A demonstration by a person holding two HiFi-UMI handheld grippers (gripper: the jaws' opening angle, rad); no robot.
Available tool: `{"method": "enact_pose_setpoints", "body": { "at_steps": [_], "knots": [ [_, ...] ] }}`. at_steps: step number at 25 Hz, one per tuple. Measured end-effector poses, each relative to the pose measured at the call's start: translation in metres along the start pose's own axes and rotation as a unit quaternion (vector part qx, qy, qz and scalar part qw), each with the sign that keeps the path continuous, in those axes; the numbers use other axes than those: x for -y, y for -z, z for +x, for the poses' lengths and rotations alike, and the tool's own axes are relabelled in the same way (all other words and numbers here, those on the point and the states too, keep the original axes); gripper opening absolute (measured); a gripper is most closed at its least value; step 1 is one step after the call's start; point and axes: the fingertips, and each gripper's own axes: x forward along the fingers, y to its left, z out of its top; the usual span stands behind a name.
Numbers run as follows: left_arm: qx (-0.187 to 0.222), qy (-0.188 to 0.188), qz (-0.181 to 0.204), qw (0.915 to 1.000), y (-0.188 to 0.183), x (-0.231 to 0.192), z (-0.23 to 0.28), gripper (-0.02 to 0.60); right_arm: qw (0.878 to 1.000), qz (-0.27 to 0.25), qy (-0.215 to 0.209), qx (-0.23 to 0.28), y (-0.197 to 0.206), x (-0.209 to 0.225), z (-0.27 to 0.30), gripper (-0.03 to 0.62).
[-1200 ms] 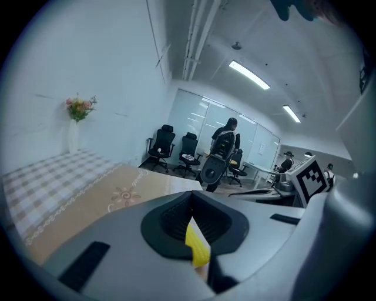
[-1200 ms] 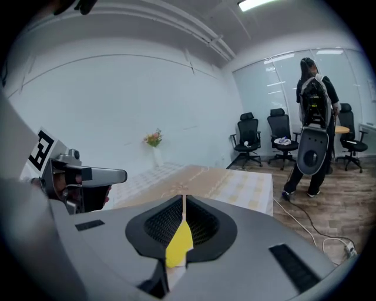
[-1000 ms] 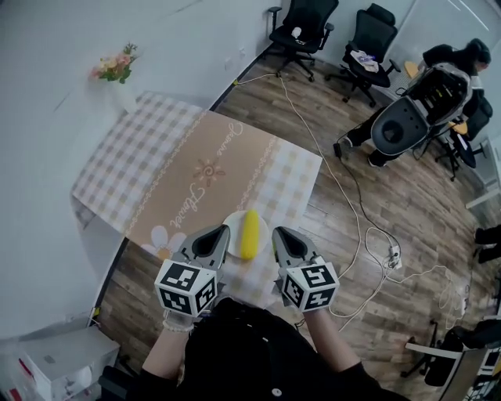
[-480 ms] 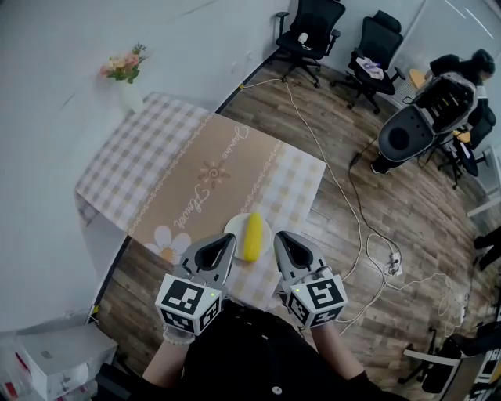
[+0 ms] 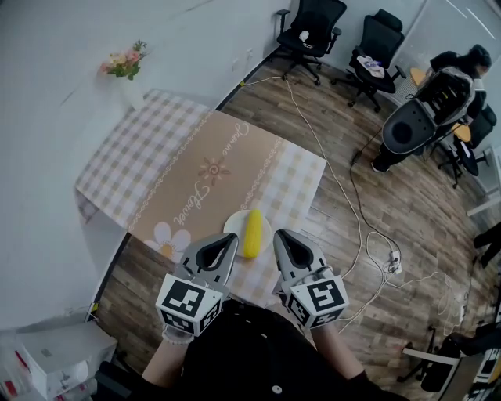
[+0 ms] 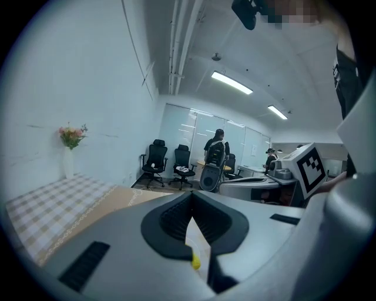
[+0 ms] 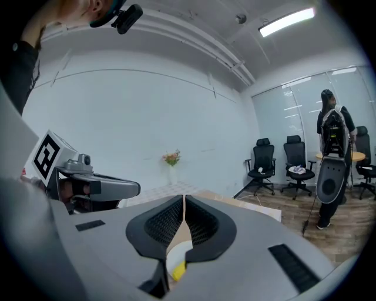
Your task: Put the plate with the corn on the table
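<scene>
Closest to the person, the left gripper [image 5: 235, 237] has its two fingers pressed together with nothing between them. In the left gripper view, a bit of white plate and yellow corn shows only below the tips. The right gripper [image 5: 275, 233] is closing the last little bit, so its fingers almost touch, and nothing is between them either. That small squeeze is the main change from a second ago. Just past the two tips lies the plate [image 5: 233, 222] with the corn [image 5: 251, 233] on it. It looks to rest flat on the table [image 5: 196, 176], close to the near edge, in about the same spot as a second ago. One tip is right beside the rim on each side, but I cannot tell if they touch it. I think the plate is already put down, so the job looks nearly done. The grippers only need to back away without bumping the plate off the edge. Farther off, flowers [image 5: 121, 64] stand at the far corner of the table. Black chairs [image 5: 307, 23] are across the room.
</scene>
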Motion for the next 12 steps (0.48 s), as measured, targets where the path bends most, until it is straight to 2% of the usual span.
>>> {"method": "enact_pose_setpoints", "body": {
  "at_steps": [4,12],
  "knots": [
    [-0.006,-0.001,0.004,1.0000,0.0038,0.0004,0.0000,0.014,1.000,0.002,0.003,-0.004,0.0044,0.0019,-0.0015,0.046],
    [-0.013,-0.005,-0.015,0.9998,0.0102,-0.0040,-0.0010,0.014,1.000,0.002,0.005,-0.010,0.0083,-0.0001,-0.0027,0.046]
  ]
}}
